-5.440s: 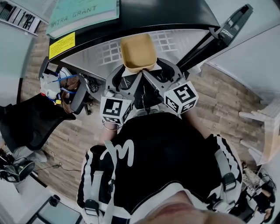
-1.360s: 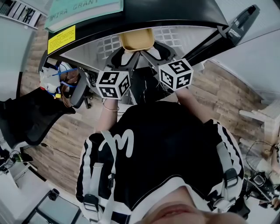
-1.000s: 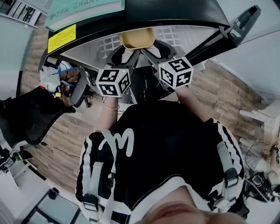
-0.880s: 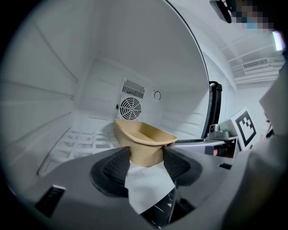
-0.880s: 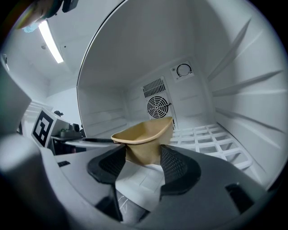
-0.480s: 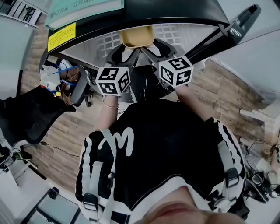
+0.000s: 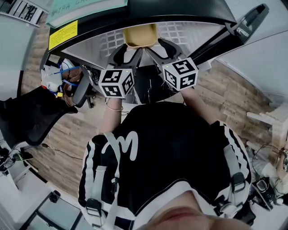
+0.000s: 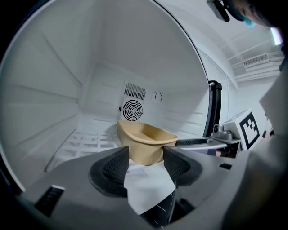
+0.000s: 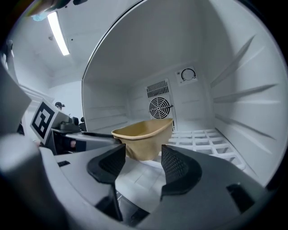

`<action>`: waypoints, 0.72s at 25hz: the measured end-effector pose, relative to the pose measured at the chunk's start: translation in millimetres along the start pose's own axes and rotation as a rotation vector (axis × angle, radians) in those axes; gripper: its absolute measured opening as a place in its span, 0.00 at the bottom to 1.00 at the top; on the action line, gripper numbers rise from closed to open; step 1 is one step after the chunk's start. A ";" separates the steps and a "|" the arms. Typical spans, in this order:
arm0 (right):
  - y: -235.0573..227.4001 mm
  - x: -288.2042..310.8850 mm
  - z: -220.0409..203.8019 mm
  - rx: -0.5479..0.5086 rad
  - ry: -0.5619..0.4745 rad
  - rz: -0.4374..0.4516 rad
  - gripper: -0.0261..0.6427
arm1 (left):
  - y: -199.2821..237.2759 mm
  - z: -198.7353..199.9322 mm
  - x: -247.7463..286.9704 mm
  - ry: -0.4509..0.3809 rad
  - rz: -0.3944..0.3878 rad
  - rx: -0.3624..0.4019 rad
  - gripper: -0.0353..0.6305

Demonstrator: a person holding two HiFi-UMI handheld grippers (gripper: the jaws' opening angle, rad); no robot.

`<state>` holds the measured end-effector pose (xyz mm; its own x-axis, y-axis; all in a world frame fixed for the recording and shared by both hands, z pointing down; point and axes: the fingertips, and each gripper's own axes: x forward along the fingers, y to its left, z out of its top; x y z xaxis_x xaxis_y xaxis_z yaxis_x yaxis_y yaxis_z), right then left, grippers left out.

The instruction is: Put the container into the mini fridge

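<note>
Where the head view looks down on it, the tan container (image 7: 140, 35) sits inside the mini fridge (image 7: 180, 13), at the top centre of the frame, just within the front opening. We record it as an open tub with a rolled rim, upright, nothing visible inside. It stands on the white bottom of the cabinet where the wire shelf (image 7: 182, 38) begins. We cannot tell whether its base rests on the bars or on the plain panel in front of them.

In the left gripper view the container (image 8: 145, 143) is at frame centre, before the back wall. A round fan grille (image 8: 132, 109) and a small dial (image 8: 157, 95) sit above it. The right gripper view shows the container (image 9: 144, 137) likewise, with the wire shelf (image 9: 202, 139) running off to the lower right.

The left tongs (image 7: 128, 51) are spread wide. In their own view the left tongs (image 8: 146, 153) show the tub's lower body in the gap just beyond the jaw tips. The right tongs (image 7: 158, 47) are equally wide, and the right tongs (image 9: 143, 150) frame the tub in the same manner. Each view also shows the other tool's jaw reaching toward the tub's rim from the side; whether it touches, we cannot tell.

Below the tongs sit the two marker cubes, left (image 7: 116, 82) and right (image 7: 180, 73). The black door (image 7: 240, 22) stands open at upper right. A yellow label (image 7: 63, 34) is at upper left, and wooden floor (image 7: 225, 99) lies to the right.
</note>
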<state>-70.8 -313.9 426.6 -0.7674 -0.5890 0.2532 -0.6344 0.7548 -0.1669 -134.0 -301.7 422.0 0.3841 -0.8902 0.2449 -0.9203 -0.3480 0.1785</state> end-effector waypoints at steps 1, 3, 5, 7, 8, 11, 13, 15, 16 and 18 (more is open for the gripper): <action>-0.1 -1.2 0.0 0.004 -0.002 0.001 0.42 | 1.1 -0.1 -1.1 -0.002 0.005 -0.004 0.41; -0.3 -3.9 0.4 0.035 -0.010 0.011 0.42 | 2.6 -0.3 -3.0 -0.004 0.013 -0.009 0.41; 0.2 -6.6 2.1 0.063 -0.021 0.019 0.42 | 3.4 -0.5 -4.8 -0.006 0.017 -0.011 0.41; 1.1 -9.5 4.1 0.071 -0.032 0.021 0.42 | 2.2 -1.2 -6.3 -0.006 0.014 -0.012 0.41; 1.5 -11.0 5.0 0.073 -0.035 0.020 0.42 | 0.5 -1.7 -6.6 -0.006 0.007 -0.012 0.41; 2.2 -14.6 5.6 0.066 -0.035 0.012 0.42 | -3.9 -3.1 -8.3 -0.003 -0.008 -0.015 0.41; 4.1 -17.0 5.8 0.061 -0.033 0.011 0.42 | -3.6 -2.8 -12.0 -0.011 -0.001 -0.021 0.41; 6.5 -20.3 7.3 0.062 -0.036 0.016 0.42 | -3.9 -1.4 -15.8 -0.020 0.003 -0.024 0.41; 7.5 -22.1 8.5 0.064 -0.040 0.018 0.42 | -4.7 -0.4 -17.2 -0.024 0.003 -0.024 0.41; 9.6 -26.0 11.3 0.064 -0.051 0.022 0.42 | -7.1 1.9 -19.9 -0.030 0.003 -0.019 0.41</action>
<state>-58.0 -294.7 407.6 -0.7838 -0.5877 0.2007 -0.6209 0.7485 -0.2330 -135.3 -282.1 414.1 0.3786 -0.8999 0.2165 -0.9198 -0.3399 0.1959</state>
